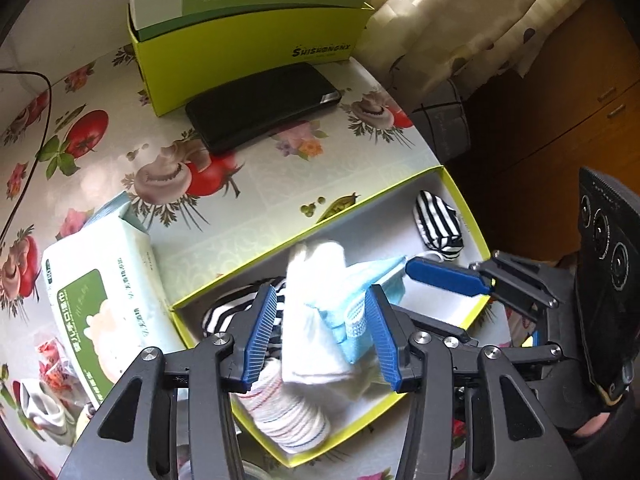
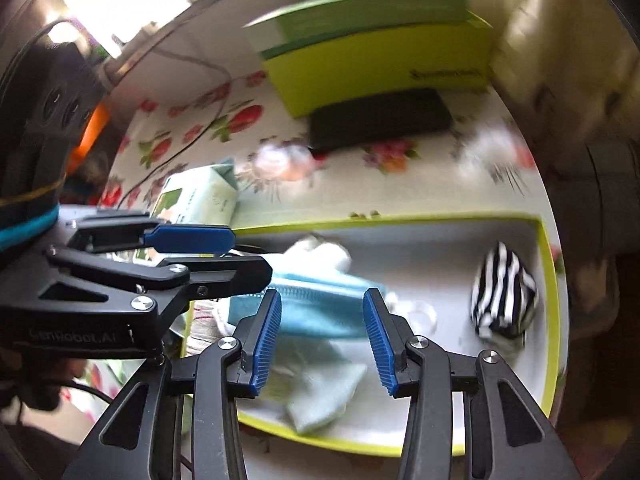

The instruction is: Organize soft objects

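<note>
A shallow yellow-green box lid (image 1: 456, 184) lies on the table and holds soft things: a white cloth (image 1: 316, 280), a light blue face mask (image 1: 352, 304), a striped white sock (image 1: 288, 416) and a black-and-white striped roll (image 1: 438, 224). My left gripper (image 1: 322, 332) is open, low over the white cloth and mask, its pads on either side of them. My right gripper (image 2: 322, 336) is open above the mask (image 2: 316, 312) and a pale green cloth (image 2: 324, 392). The striped roll (image 2: 502, 300) lies in the lid's far right corner. The right gripper also shows in the left wrist view (image 1: 448, 276).
A floral tablecloth (image 1: 100, 128) covers the table. A yellow-green box (image 1: 248, 48) with a green-and-white carton in it stands at the back, a black wallet-like case (image 1: 264, 104) before it. A wet-wipes pack (image 1: 100, 300) lies left of the lid. A cable (image 1: 36, 120) runs at left.
</note>
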### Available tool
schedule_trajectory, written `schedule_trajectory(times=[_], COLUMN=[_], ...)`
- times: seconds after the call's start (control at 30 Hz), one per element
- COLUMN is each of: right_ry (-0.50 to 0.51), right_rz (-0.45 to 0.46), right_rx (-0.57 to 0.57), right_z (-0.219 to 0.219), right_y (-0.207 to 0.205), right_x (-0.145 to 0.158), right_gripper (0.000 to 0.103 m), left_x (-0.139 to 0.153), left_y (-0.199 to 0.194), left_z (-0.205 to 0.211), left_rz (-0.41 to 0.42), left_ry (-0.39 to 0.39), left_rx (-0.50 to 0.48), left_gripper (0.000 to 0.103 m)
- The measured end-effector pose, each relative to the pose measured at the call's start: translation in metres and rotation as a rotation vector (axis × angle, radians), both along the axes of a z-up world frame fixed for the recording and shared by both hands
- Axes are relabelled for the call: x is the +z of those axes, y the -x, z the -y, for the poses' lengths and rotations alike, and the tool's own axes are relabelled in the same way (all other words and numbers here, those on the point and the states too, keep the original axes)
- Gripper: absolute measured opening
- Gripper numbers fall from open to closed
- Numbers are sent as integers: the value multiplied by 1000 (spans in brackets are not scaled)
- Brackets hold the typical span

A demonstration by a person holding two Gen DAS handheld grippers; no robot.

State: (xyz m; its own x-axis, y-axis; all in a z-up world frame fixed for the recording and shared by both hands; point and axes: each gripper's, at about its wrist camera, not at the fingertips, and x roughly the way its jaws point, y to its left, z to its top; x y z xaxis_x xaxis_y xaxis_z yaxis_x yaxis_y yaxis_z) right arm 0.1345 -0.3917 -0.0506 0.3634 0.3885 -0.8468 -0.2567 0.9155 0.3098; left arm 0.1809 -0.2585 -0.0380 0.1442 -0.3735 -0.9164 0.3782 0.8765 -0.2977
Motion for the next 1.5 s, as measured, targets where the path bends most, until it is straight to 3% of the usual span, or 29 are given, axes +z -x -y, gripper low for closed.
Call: schedule_trajectory(times=[0.23, 0.43, 0.53, 0.67, 0.77, 0.93, 1.07, 1.13, 1.2, 1.3, 1.5], right_ry=[58, 132, 195, 155, 160, 51, 87, 175, 203, 192, 141], right_rz=[-56, -77, -80, -62, -38, -14, -30, -39, -60, -36, -7], right_rx=[37, 45, 0, -48, -44, -24, 38, 6, -77, -153, -142], right_z=[-7, -6, 5, 21, 19, 4, -22, -20, -3, 18, 19], right_y=[-20, -23, -24, -19, -12, 7, 14, 8, -2, -9, 8], right_x=[-23, -34, -36, -20, -6, 19, 11, -3, -9, 4, 33], right_gripper=[38, 21, 21, 21, 21, 24, 25, 25, 25, 25, 25], left_x=[10, 27, 32, 35, 36, 40, 42, 43, 44, 47, 54], left_y=[-6, -10, -9, -5, 2, 16, 27, 32, 37, 44, 59], left_z=[-12, -30, -36, -43, -48, -59, -69, -74, -78, -86, -100], left_rz=[23, 56, 65, 72, 75, 80, 79, 82, 85, 94, 119], left_ry=[7, 22, 24, 22, 23, 22, 18, 14, 11, 3, -23], left_rx=[35, 76, 89, 101, 105, 118, 132, 139, 148, 169, 210], left_gripper=[47, 47, 47, 47, 47, 47, 47, 47, 47, 47, 47])
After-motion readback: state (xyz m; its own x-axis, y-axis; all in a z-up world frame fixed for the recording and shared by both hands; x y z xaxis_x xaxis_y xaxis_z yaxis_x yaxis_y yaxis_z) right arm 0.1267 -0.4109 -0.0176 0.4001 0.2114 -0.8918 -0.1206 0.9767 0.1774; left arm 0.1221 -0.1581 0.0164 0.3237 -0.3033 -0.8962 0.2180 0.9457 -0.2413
